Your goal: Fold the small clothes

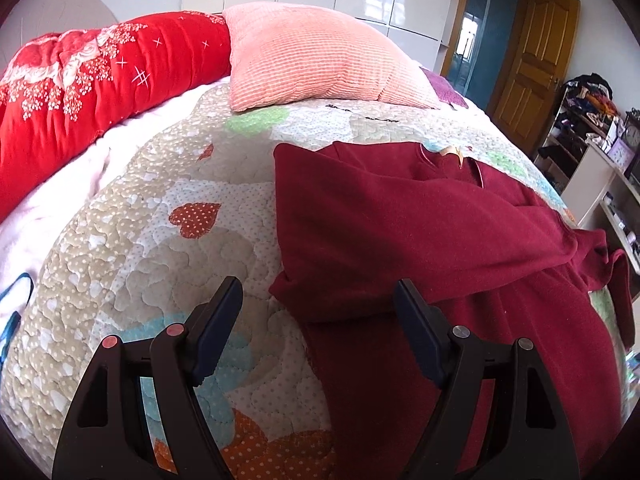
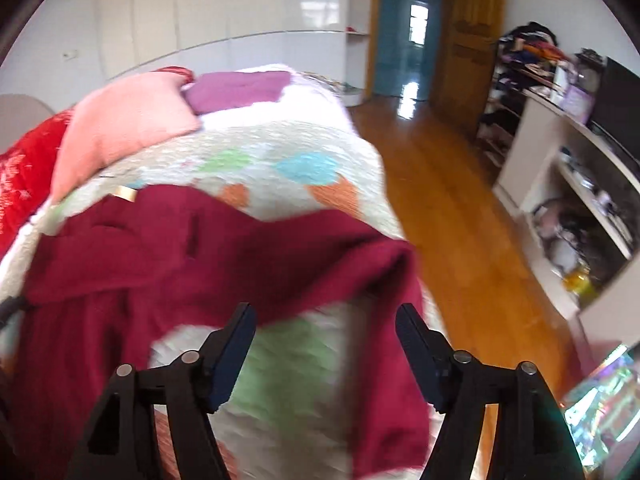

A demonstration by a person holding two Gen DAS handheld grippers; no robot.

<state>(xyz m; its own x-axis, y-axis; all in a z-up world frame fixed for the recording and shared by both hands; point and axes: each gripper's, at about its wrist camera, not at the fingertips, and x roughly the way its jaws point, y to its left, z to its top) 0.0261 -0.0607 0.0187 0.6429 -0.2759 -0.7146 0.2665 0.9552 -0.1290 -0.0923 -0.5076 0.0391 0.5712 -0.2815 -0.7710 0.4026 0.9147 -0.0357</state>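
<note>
A dark red long-sleeved top (image 1: 420, 232) lies on the quilted bed cover (image 1: 152, 240), collar at the far side, with its left sleeve folded across the body. My left gripper (image 1: 318, 294) is open and empty, just above the folded sleeve's cuff end. In the right wrist view the same top (image 2: 160, 240) shows blurred, its right sleeve (image 2: 392, 320) draped over the bed's right edge. My right gripper (image 2: 326, 318) is open and empty, hovering above that sleeve.
A pink pillow (image 1: 320, 60) and a red floral duvet (image 1: 92, 88) lie at the head of the bed. A purple cloth (image 2: 240, 88) lies beyond the pillow. Wooden floor (image 2: 452, 208) and white shelves (image 2: 580, 200) lie to the right of the bed.
</note>
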